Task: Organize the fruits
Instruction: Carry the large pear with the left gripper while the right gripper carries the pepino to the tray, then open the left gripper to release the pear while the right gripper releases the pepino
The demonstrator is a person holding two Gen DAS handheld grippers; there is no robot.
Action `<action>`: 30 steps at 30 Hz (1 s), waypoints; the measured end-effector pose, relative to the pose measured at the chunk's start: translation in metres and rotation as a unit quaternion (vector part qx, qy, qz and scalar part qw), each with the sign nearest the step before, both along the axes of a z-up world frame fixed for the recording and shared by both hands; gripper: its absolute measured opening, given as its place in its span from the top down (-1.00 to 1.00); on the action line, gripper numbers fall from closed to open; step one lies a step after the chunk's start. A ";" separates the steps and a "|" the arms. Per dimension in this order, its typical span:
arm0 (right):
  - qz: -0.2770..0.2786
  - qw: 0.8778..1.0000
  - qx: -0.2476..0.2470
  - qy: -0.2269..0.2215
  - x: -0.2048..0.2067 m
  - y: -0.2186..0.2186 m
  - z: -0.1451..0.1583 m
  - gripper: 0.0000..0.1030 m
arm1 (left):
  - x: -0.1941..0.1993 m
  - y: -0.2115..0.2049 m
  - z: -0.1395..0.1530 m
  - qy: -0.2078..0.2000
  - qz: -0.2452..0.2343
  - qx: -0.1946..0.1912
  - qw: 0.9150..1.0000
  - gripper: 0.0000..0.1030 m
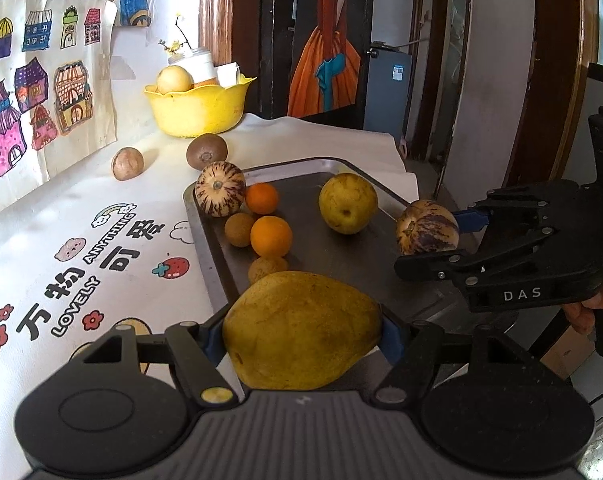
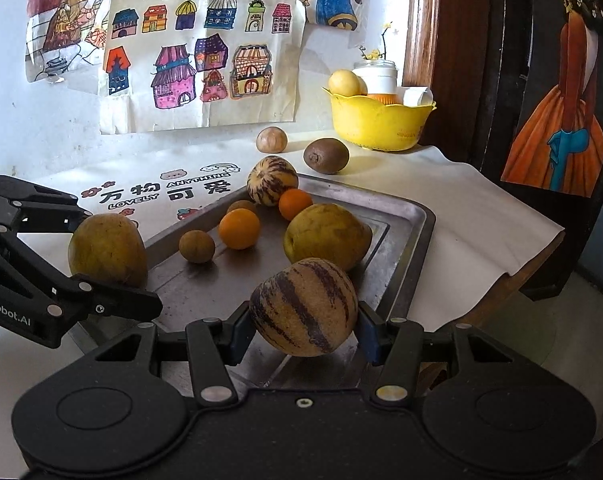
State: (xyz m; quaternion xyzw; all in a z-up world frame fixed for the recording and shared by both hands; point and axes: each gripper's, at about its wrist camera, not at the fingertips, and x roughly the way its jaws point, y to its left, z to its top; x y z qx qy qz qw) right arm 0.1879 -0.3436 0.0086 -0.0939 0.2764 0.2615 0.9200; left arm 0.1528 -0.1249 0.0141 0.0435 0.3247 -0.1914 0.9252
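Observation:
My left gripper is shut on a large yellow-green mango, held over the near left end of the metal tray. The right gripper is shut on a purple-striped melon, held above the tray's near right side. From the left wrist that melon shows in the right gripper. On the tray lie another striped melon, two oranges, small brown fruits and a yellow round fruit.
A yellow bowl with a pale fruit and a jar stands at the back against the wall. A kiwi and a brown round fruit lie on the printed tablecloth behind the tray. The table edge drops off at the right.

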 end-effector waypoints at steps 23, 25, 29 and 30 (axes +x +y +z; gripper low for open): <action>0.000 1.000 -0.003 0.004 0.000 -0.001 -0.007 -0.07 | 0.003 -0.004 -0.003 -0.010 -0.004 0.017 1.000 -0.47; 0.000 1.000 -0.003 0.004 0.000 -0.001 -0.007 -0.07 | 0.003 -0.004 -0.003 -0.008 -0.003 0.016 1.000 -0.47; 0.000 1.000 -0.003 0.003 0.000 -0.001 -0.007 -0.07 | 0.004 -0.004 -0.002 -0.007 -0.002 0.018 1.000 -0.47; 0.001 1.000 -0.003 0.002 -0.001 -0.001 -0.007 -0.08 | 0.003 -0.004 -0.002 -0.010 -0.001 0.017 1.000 -0.47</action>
